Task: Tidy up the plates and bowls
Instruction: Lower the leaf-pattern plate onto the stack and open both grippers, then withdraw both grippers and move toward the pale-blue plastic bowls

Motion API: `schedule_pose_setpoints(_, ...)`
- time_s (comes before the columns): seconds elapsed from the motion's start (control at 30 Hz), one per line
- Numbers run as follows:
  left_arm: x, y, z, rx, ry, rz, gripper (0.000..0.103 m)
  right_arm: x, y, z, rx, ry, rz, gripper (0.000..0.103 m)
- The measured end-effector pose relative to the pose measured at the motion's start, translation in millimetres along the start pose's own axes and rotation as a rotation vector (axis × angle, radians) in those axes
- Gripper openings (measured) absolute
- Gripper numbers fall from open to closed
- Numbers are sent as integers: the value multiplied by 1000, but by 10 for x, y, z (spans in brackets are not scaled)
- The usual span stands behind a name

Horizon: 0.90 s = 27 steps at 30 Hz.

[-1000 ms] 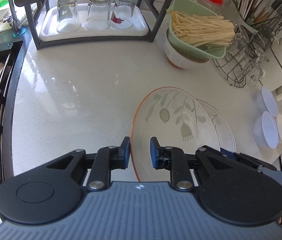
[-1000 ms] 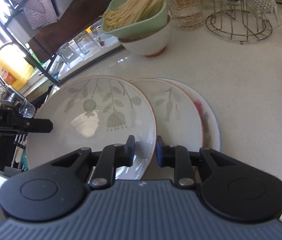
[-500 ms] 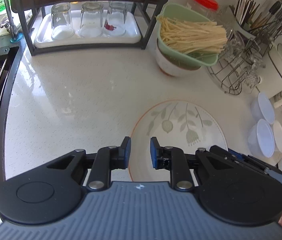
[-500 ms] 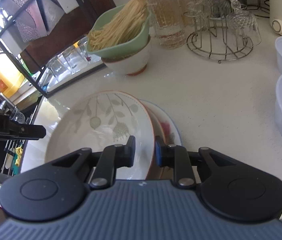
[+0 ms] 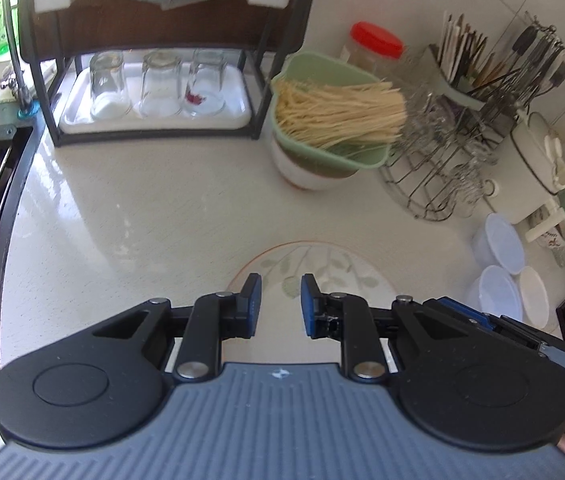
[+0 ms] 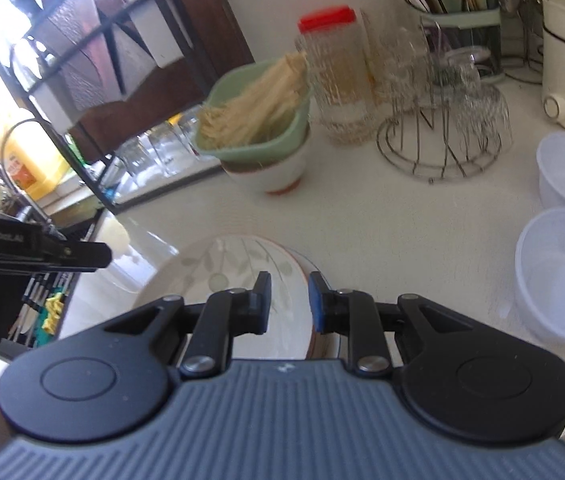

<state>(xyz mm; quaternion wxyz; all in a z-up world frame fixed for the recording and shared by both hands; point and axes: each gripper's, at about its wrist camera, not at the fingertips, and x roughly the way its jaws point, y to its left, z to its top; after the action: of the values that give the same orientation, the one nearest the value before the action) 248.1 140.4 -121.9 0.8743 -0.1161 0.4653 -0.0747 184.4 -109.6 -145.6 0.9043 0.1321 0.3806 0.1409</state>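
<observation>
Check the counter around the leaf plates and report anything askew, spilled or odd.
One oddity: the green strainer full of dry noodles sits tilted in the white bowl, with the noodle ends sticking out past its rim. The leaf-pattern plate rests on other plates, whose edges show at its right. No spills or damage visible.

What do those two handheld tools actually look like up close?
Both look alike. The left tool and right tool each have a ribbed grey-blue body, two round black discs at the sides, black linkage arms with silver pivot bolts, and two short black fingers faced with blue pads. White lettering, too blurred to read, runs along the left tool's side.
</observation>
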Motion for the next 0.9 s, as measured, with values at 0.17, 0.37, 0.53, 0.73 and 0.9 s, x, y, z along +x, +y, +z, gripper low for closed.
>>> schedule_pose_setpoints(0.17,-175,-247,-6,1,-43,-5,24,-260,-12,159,-45,-35,29,24)
schedule_pose_setpoints(0.37,-424,-495,8,0,-97,-19,24,-623,2,364,-82,-82,52,24)
schedule_pose_setpoints(0.53,-609,-608,31,35,-103,-23,24,-868,59,438,-70,-129,60,25)
schedule_pose_setpoints(0.73,-790,-570,87,86,-104,-33,24,-1017,212,412,-50,-152,-1,25)
schedule_pose_setpoints(0.9,-854,-480,97,128,-118,-62,24,-1043,333,374,-23,-160,-52,25)
